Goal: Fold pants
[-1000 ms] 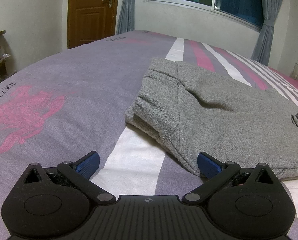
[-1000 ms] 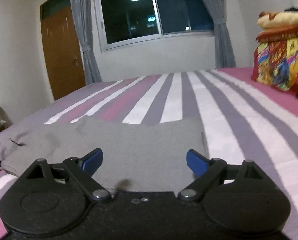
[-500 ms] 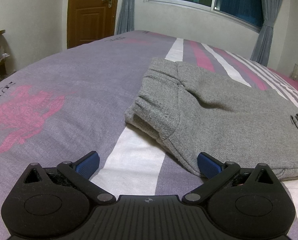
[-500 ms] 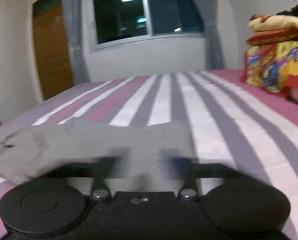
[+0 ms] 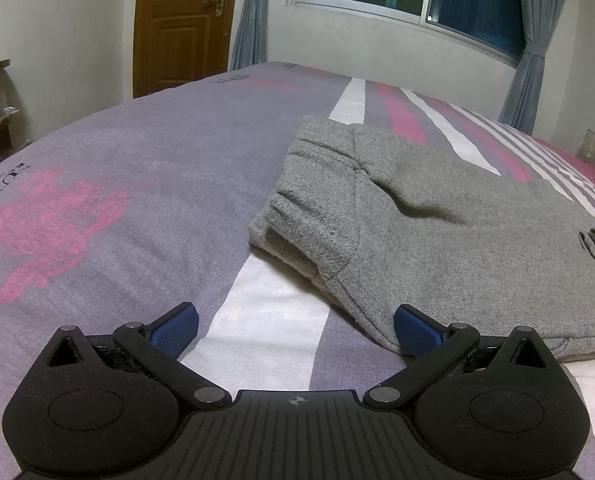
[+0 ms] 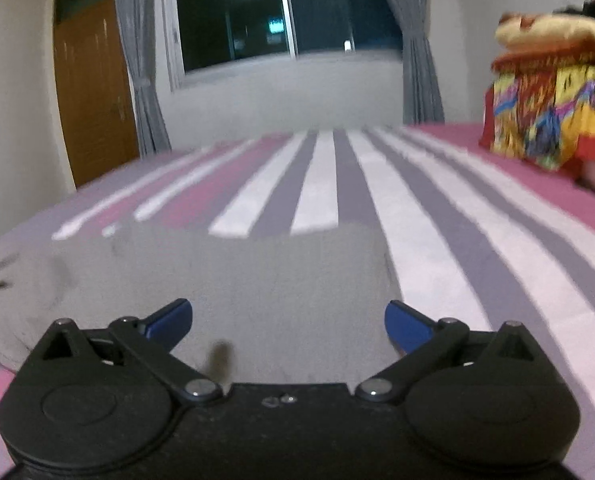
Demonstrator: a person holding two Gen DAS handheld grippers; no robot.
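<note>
Since a second ago your right gripper (image 6: 287, 326) has swung slightly, your left gripper (image 5: 295, 328) hasn't moved, both spread wide and empty beside the folded grey pants (image 5: 437, 232) on the striped bed (image 5: 137, 200), seemingly finished, so withdraw or smooth

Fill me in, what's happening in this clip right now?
A person with a handheld gripper in each hand is folding grey pants on a striped bed. The pants already lie flat in a folded stack, waistband end toward the left gripper. That gripper is open, its right pad by the near edge of the fabric, gripping nothing. The right gripper is also open, over the other end of the pants, holding nothing. That view is motion-blurred.
</note>
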